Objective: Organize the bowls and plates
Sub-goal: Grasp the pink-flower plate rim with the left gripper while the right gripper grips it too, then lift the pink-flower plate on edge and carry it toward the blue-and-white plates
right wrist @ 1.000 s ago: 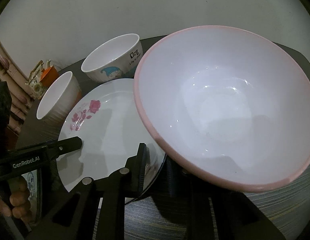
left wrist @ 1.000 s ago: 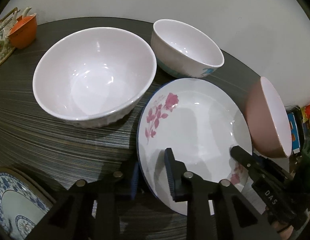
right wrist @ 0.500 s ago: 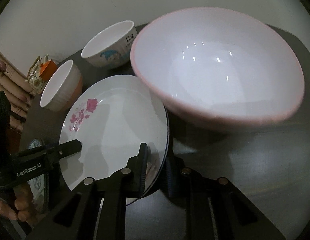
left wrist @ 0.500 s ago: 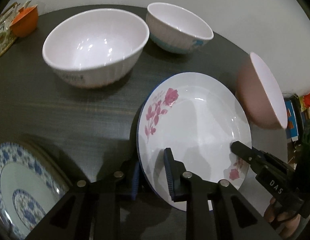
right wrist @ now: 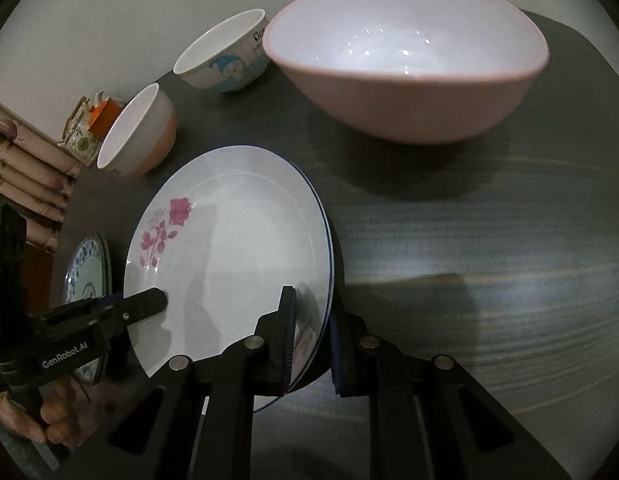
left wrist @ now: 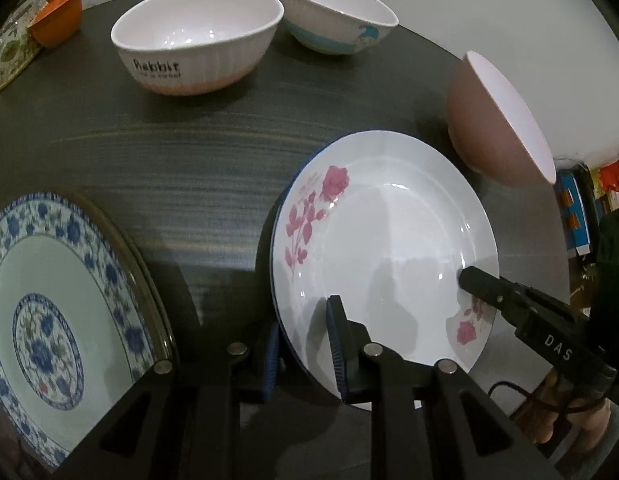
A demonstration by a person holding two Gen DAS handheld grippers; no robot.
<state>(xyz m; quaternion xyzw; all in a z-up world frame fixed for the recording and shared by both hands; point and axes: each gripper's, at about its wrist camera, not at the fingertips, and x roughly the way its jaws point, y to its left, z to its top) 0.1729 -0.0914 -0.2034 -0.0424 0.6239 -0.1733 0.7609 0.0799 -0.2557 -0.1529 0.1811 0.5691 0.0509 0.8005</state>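
Between your jaws: white plate [left wrist: 393,248], pink rose sprays, thin blue rim line. Left of your left jaws: plate [left wrist: 49,304] with blue floral border, pale green centre. Ahead: white ribbed bowl [left wrist: 197,36], orange base, black lettering; white bowl [left wrist: 337,20], blue band; pink bowl [right wrist: 409,64], white inside. Table [left wrist: 189,160] dark grey, streaked.

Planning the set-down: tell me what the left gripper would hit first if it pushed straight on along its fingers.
Likely the dark table. The left gripper, clamped on the rose plate, points steeply down at bare tabletop, short of the Rabbit bowl. Depth is uncertain.
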